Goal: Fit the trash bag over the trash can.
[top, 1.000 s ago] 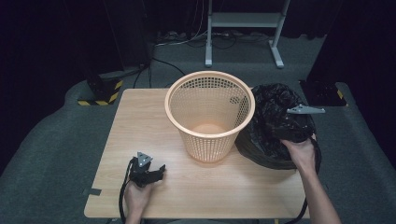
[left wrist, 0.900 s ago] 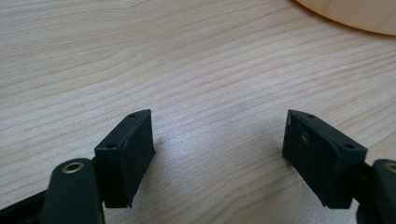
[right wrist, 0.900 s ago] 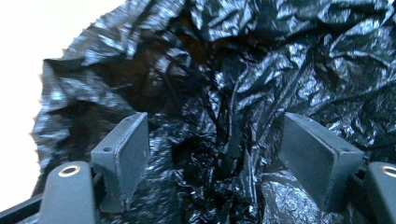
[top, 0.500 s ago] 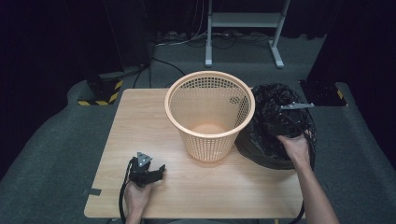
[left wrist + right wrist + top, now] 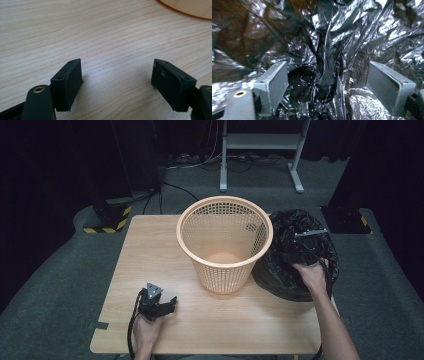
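Observation:
An orange mesh basket (image 5: 225,245) stands upright mid-table, with nothing in it. A crumpled black plastic bag (image 5: 280,270) lies against its right side. The person's right hand (image 5: 312,275) holds my right gripper (image 5: 304,245) down in the bag's folds. In the right gripper view its jaws (image 5: 327,75) stand wide apart and have just been opening. A ridge of the shiny black film (image 5: 324,62) rises between them, and the pads (image 5: 274,82) do not press it. My left gripper (image 5: 170,302) rests on the table at the front left, open over bare wood (image 5: 117,75).
The wooden table (image 5: 160,250) is bare to the left of the basket and along its front edge. Grey carpet surrounds it. A white stand's legs (image 5: 260,150) and a yellow-black striped block (image 5: 107,217) sit on the floor behind.
The right hand and its gripper have shifted a little left and sunk lower into the black bag. The left gripper, the basket and the bag have kept still.

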A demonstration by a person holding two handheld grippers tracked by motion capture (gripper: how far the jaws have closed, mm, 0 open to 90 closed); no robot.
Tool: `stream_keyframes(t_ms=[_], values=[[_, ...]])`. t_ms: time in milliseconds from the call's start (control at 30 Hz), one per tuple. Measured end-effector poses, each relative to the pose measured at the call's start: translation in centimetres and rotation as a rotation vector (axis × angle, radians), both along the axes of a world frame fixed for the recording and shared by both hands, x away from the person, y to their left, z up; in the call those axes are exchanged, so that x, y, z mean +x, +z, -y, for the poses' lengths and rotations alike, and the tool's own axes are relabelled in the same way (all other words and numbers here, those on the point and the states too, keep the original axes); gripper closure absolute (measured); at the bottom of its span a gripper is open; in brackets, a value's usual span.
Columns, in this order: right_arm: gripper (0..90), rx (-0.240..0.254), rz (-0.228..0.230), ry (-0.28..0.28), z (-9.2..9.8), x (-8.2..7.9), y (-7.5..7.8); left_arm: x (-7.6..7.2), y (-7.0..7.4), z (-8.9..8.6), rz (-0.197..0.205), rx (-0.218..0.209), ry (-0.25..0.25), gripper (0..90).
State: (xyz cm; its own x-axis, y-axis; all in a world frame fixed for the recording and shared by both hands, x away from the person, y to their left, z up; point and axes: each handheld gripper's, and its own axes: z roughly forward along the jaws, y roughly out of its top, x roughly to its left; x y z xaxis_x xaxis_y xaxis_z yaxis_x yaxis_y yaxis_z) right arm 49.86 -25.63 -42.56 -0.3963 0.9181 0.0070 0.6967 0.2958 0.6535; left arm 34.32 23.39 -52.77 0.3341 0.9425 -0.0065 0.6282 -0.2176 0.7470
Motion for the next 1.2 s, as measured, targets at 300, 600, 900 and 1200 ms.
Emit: stream_keyframes(t_ms=[300, 600, 900, 1200], values=[[17.9, -0.011, -0.051, -0.006, -0.3, 1.0, -1.4, 0.0, 0.0, 0.0, 0.0, 0.0, 0.0, 24.8], [19.3, -0.015, -0.114, -0.019, -0.1, 2.0, -3.0, 0.0, 0.0, 0.0, 0.001, 0.0, -0.003, 25.6], [24.1, -0.04, -0.174, -0.031, -0.4, 2.5, -4.9, 0.0, 0.0, 0.0, 0.001, 0.001, -0.003, 25.7], [37.7, -0.039, -0.189, -0.056, 0.1, 2.4, -6.5, 0.0, 0.0, 0.0, 0.001, 0.0, -0.002, 25.8]])
